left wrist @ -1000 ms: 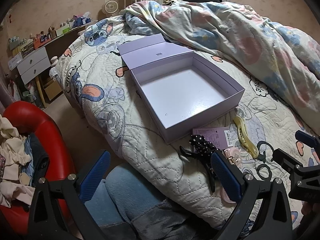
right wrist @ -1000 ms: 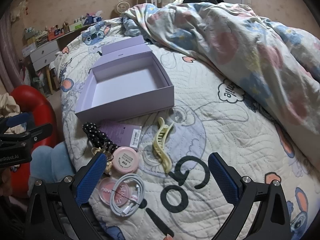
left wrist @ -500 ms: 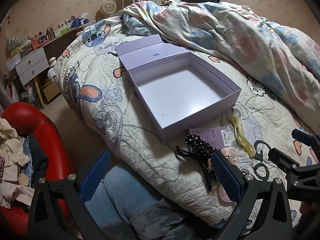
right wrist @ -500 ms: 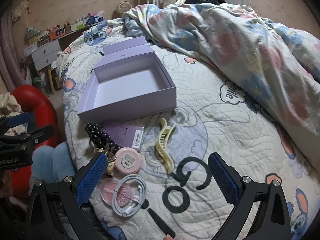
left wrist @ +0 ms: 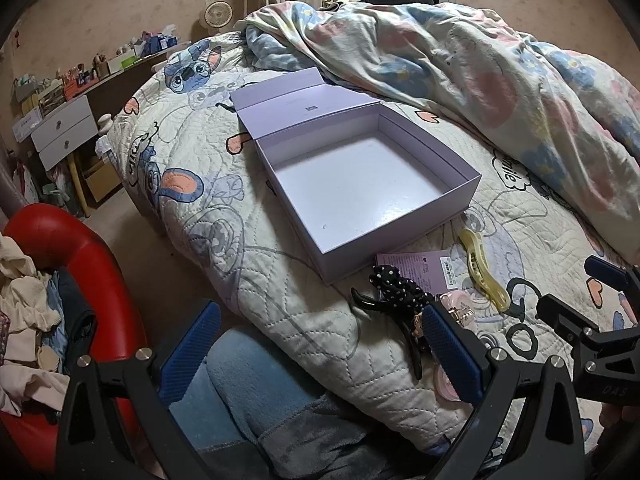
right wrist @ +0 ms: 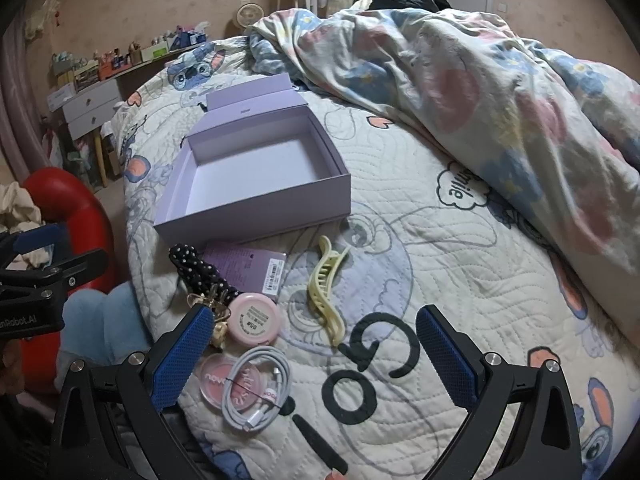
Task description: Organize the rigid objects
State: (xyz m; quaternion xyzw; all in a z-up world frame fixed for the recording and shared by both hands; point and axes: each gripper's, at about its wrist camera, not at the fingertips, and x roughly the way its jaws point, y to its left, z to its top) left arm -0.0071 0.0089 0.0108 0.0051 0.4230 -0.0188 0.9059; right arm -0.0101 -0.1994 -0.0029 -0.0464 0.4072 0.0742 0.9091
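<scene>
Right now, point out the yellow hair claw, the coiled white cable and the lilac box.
yellow hair claw (right wrist: 325, 294), right wrist view, on its toothed middle.
coiled white cable (right wrist: 256, 390), right wrist view, on the coil's left strands.
lilac box (left wrist: 362, 190), left wrist view, on its bare floor.

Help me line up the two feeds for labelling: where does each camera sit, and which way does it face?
Left wrist: sits on the left gripper at the bed's edge, facing across the open box; its own open blue-padded fingers show, plus the right gripper at right.
Right wrist: sits on the right gripper above the quilt, facing the cable, compact and claw clip, box beyond; its open fingers show, plus the left gripper at left.
Shared: box, claw clip, purple card, duvet.
</scene>
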